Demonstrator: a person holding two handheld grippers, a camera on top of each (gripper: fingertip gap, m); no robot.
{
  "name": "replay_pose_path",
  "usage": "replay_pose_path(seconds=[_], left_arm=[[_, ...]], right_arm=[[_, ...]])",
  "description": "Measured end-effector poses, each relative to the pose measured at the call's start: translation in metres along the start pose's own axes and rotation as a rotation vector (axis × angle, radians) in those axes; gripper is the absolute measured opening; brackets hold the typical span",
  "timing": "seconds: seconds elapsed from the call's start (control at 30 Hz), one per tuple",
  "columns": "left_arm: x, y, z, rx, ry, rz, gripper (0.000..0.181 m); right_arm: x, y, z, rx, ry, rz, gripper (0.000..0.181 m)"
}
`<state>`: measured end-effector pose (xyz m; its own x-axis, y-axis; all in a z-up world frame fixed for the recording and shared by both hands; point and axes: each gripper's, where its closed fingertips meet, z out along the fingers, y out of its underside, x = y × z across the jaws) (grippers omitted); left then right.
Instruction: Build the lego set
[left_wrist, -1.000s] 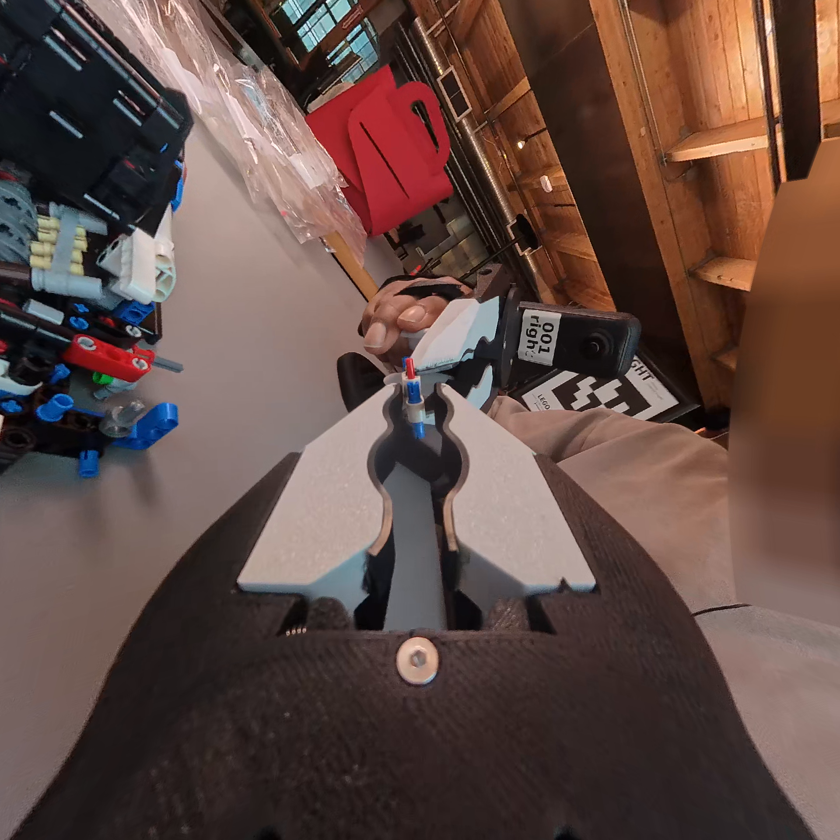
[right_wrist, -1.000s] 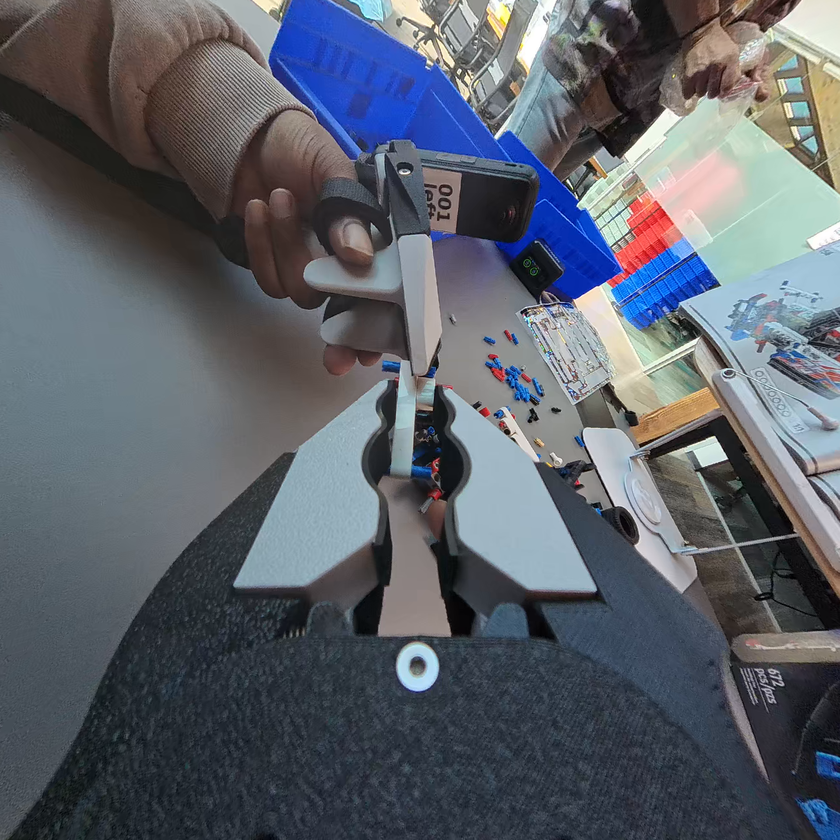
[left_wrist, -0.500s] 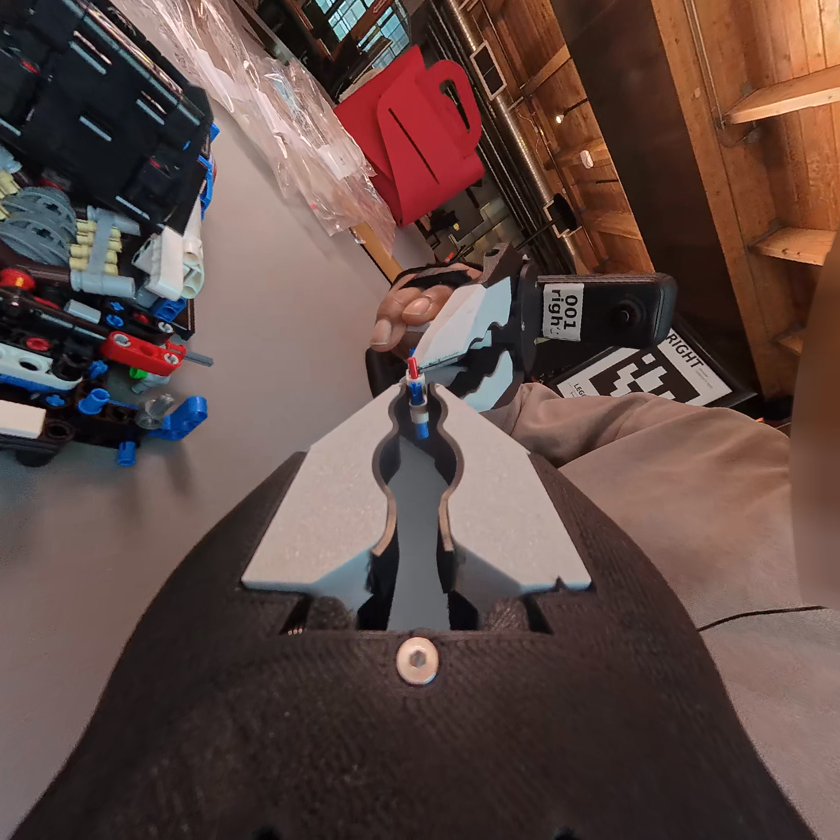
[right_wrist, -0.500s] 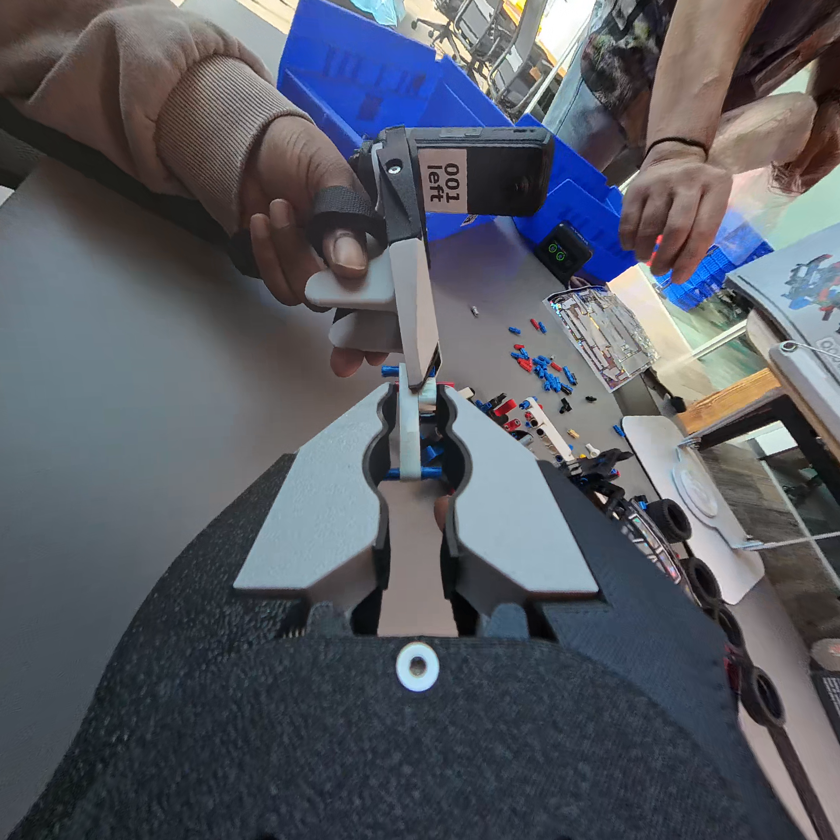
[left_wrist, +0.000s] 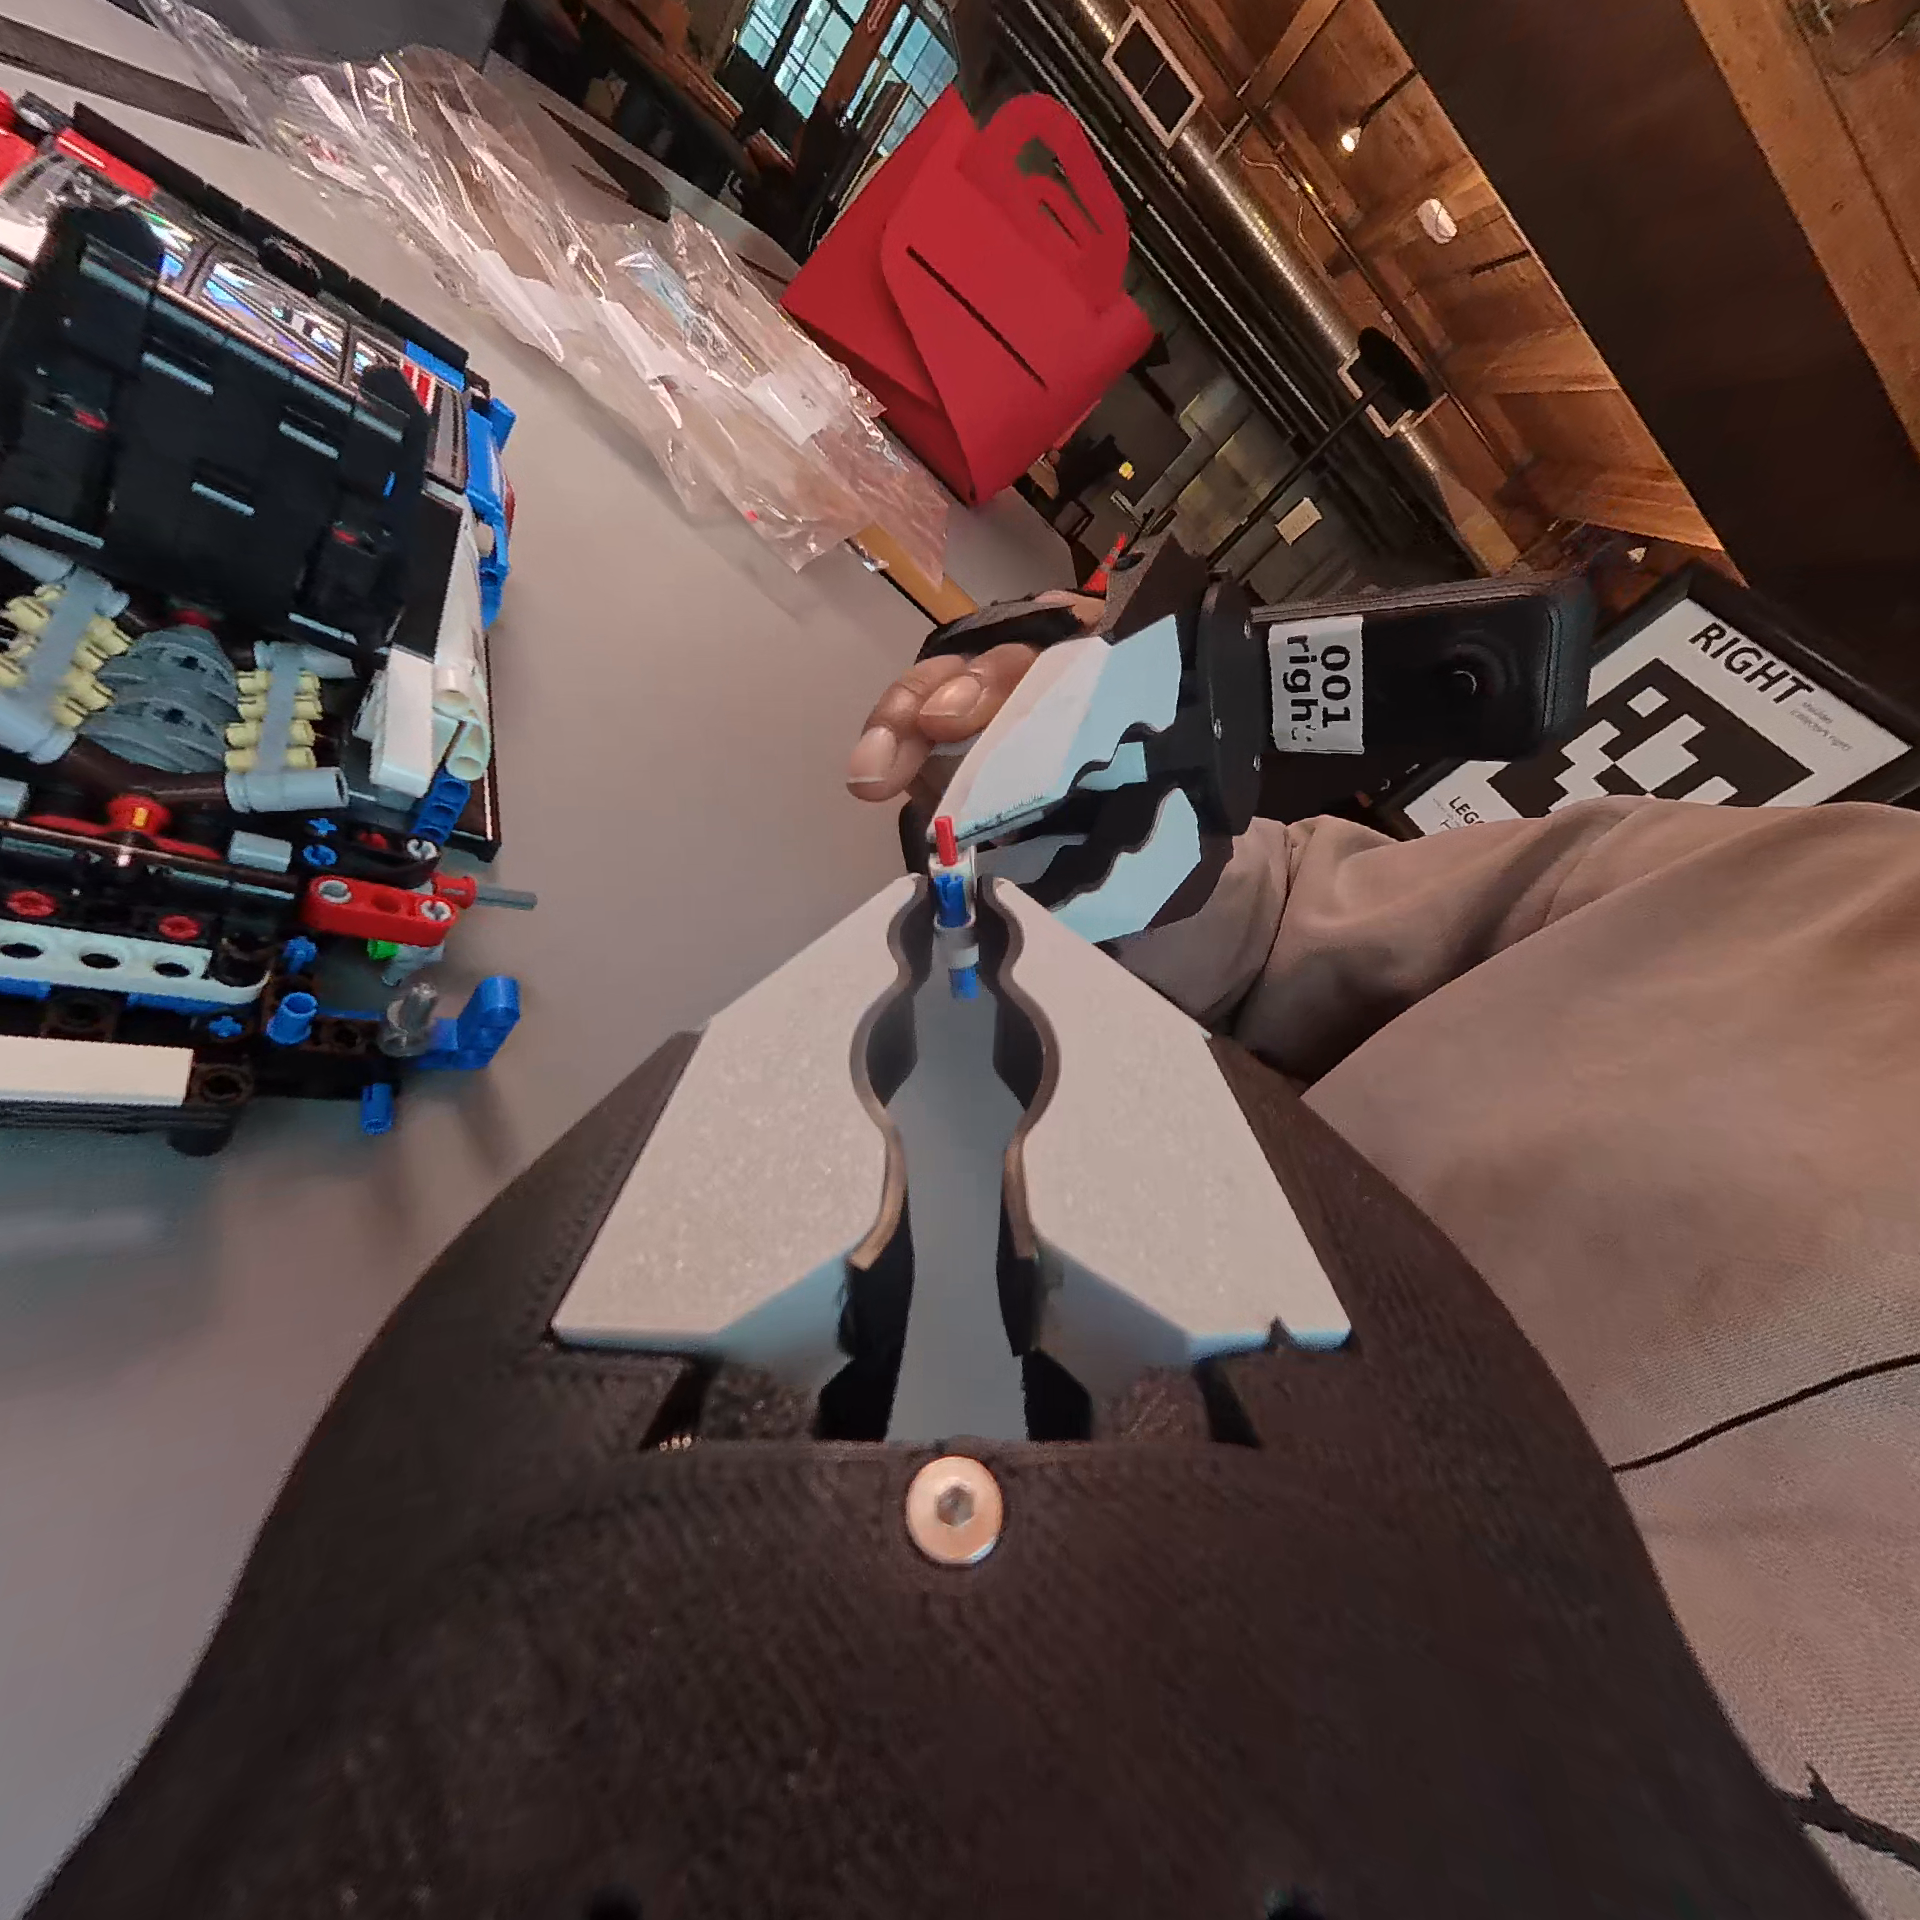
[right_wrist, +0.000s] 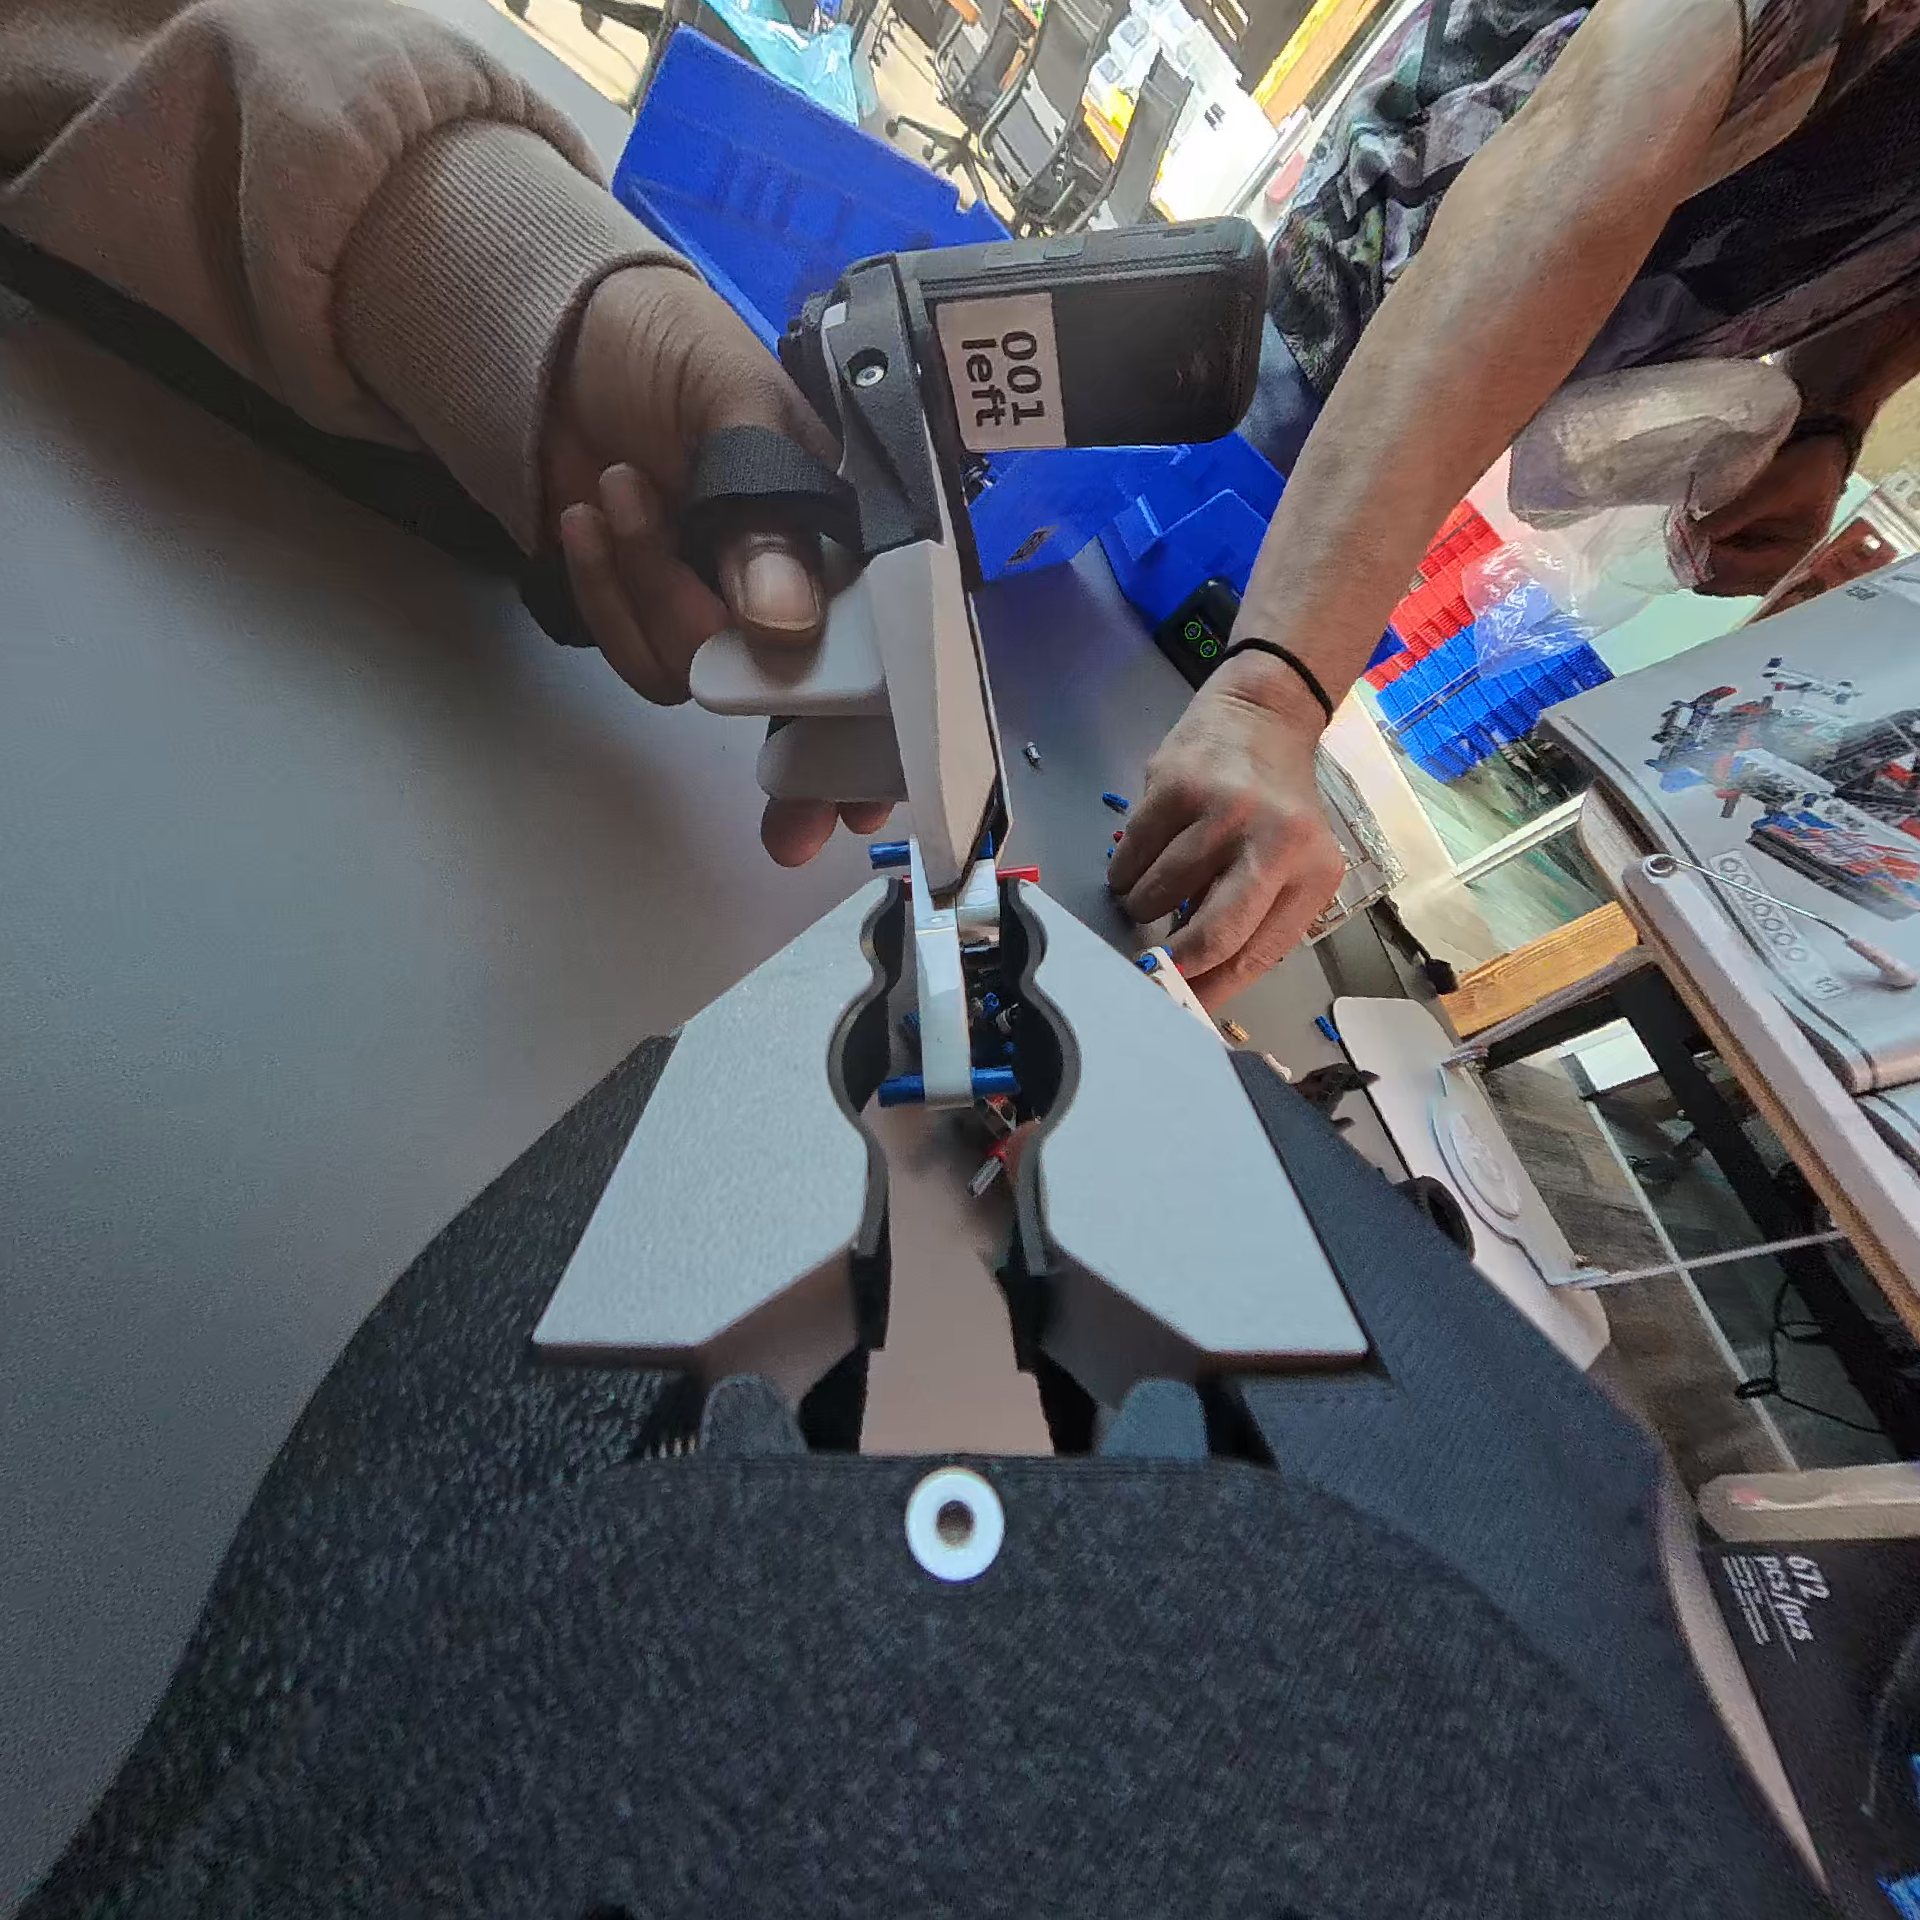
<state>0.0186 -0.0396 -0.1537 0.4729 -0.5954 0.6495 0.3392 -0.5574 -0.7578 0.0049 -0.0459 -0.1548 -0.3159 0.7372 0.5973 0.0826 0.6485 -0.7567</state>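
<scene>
We keep both sets of jaws clamped on the white beam with blue pins (right_wrist: 940, 997) held above the bench (right_wrist: 260, 831), while a bystander's hand (right_wrist: 1226, 842) has reached the loose pieces at 2 o'clock, so joining continues.

Workshop-type room, grey table w/ timber walls behind.
Grey table (left_wrist: 675, 665) runs under both views. Beyond it, wood-plank wall w/ shelves (left_wrist: 1621, 343), metal duct (left_wrist: 1288, 270) along ceiling, small lamps lit, windows (left_wrist: 842, 52) far back. Red cut-out seat/panel (left_wrist: 987, 312) stands past the table edge. Other side: blue storage bins (right_wrist: 790, 208) at the table's far end, office chairs (right_wrist: 1039, 114) in bright daylight, stacked red & blue bins (right_wrist: 1475, 665) farther off, black-legged side table (right_wrist: 1662, 1039) over a dark floor.
</scene>
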Motion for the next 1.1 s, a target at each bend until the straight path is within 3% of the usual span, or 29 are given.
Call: replay_pose_path(seconds=[0.27,0.37,0.6,0.73,0.87,1.1], left_arm=[[0.007,-0.006,-0.001,0.036,0.066,-0.032,0.007],[0.011,-0.009,-0.002,0.058,0.099,-0.041,0.008],[0.011,-0.001,0.001,-0.004,0.052,0.043,0.007],[0.014,-0.006,0.000,0.030,0.093,-0.004,0.005],[0.013,-0.003,0.002,0.035,0.110,-0.059,0.005],[0.010,-0.002,0.000,0.001,0.034,0.040,0.005]], right_arm=[[0.004,-0.006,-0.003,0.032,-0.039,0.114,0.015],[0.005,-0.011,-0.004,0.068,0.000,0.057,0.016],[-0.002,-0.011,-0.005,0.065,-0.078,0.132,0.014],[0.003,-0.016,-0.005,0.094,-0.016,0.065,0.015],[-0.001,-0.013,-0.004,0.067,-0.050,0.089,0.014],[0.002,-0.012,-0.002,0.074,-0.010,0.057,0.014]])
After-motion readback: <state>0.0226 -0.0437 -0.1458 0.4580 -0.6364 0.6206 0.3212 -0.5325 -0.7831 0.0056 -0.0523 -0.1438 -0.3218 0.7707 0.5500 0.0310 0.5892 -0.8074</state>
